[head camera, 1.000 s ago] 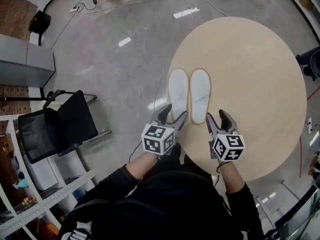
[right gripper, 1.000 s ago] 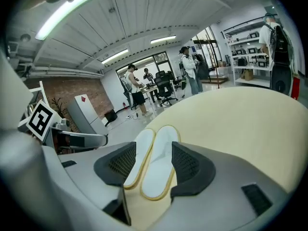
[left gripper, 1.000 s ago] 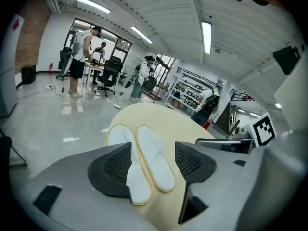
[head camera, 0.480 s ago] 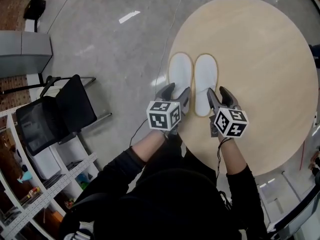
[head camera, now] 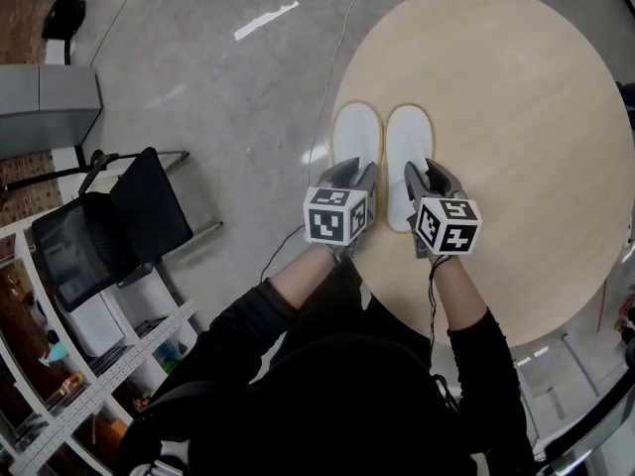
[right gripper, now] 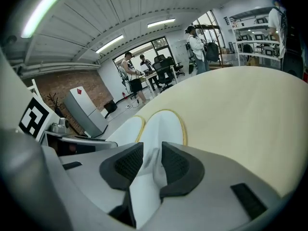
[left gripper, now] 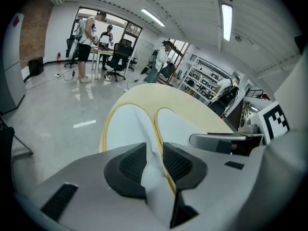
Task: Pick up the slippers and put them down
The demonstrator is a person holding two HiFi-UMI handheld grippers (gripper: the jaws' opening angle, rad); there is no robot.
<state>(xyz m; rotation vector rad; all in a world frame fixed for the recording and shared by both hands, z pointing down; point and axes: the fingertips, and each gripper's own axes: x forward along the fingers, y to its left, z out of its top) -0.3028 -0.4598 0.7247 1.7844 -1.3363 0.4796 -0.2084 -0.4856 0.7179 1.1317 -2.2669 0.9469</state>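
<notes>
**A:** Slippers? The flat white soft cloth slippers (head camera: 357, 132) with yellow rims lie side by side on the round pale wooden surface (head camera: 516, 117), heels between the jaws.

**B:** Left hand-held gripper (head camera: 355, 175) and right hand-held gripper (head camera: 427, 177) are closing, each pinching a floppy heel fold. Squeeze snugly, then lift both together, slowly.

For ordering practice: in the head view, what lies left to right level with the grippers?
Black chair, left gripper closing on the left slipper, right gripper closing on the right slipper, bare round table.
</notes>
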